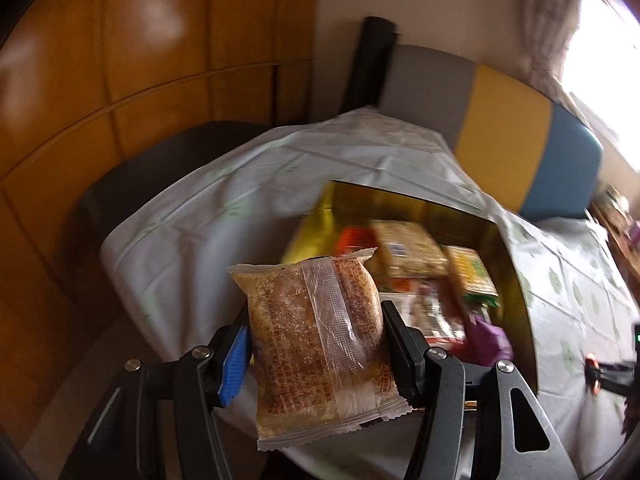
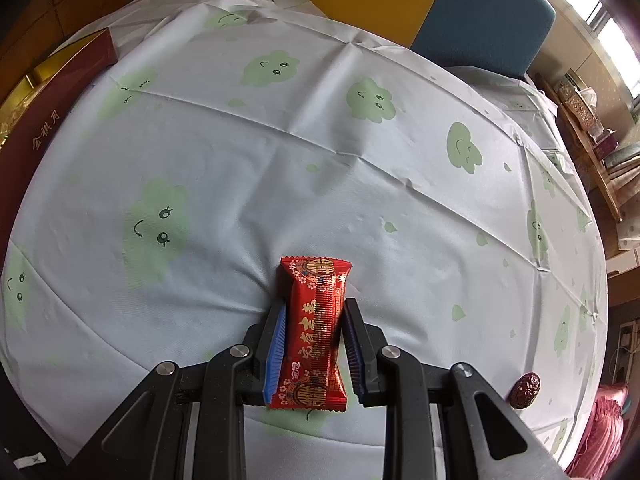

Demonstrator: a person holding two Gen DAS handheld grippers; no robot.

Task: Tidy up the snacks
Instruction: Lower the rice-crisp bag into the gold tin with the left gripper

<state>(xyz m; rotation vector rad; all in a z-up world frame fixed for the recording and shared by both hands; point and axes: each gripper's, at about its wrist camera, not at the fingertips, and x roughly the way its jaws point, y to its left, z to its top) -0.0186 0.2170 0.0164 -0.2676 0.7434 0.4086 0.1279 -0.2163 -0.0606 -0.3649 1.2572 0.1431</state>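
Observation:
In the left wrist view my left gripper (image 1: 314,316) is shut on a clear-wrapped brown pastry packet (image 1: 316,344) and holds it above the near side of a gold-lined box (image 1: 516,264) that holds several snack packets (image 1: 412,256). In the right wrist view my right gripper (image 2: 314,312) is shut on a red candy packet with gold print (image 2: 314,328), just above the white tablecloth with green clouds (image 2: 300,160). The box's dark red outer wall (image 2: 52,100) shows at the far left.
A dried red date (image 2: 525,390) lies on the cloth at the right. A grey, yellow and blue chair back (image 1: 520,140) stands behind the table. Wooden panelling (image 1: 120,60) is to the left. Shelves with clutter (image 2: 588,120) are at the far right.

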